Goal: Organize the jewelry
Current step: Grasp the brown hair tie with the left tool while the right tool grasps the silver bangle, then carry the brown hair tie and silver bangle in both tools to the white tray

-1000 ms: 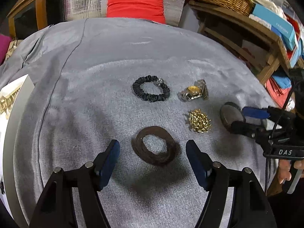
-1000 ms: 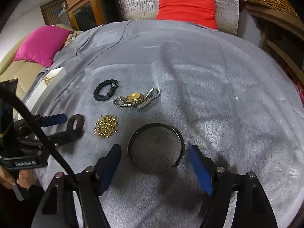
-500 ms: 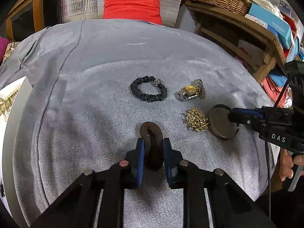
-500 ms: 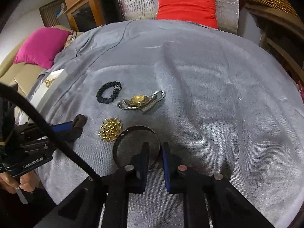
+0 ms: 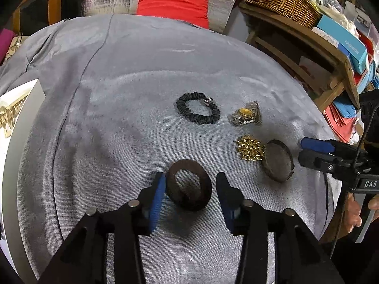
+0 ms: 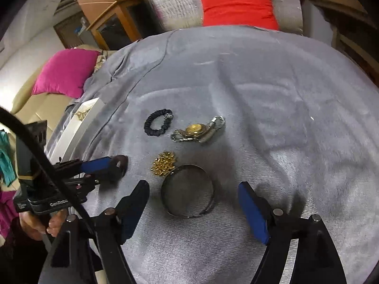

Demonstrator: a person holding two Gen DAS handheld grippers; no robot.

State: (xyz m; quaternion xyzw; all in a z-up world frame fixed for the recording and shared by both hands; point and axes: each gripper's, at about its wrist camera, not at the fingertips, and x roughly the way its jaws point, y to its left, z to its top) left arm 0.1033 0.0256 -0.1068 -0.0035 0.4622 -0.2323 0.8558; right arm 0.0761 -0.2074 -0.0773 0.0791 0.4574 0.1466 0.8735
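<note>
Both my pinches have let go: left gripper opening around the brown band, right gripper opening wide around the metal bangle, nothing gathered yet.

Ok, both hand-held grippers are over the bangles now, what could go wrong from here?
1. The thin bangle touches the gold chain pile; lifting or sliding it may drag the chain along.
2. The left hand-held gripper is opening, one pad against the brown bangle, which could get nudged.
3. The right hand-held gripper is opening too; the thin rim may slip when gripped.
</note>
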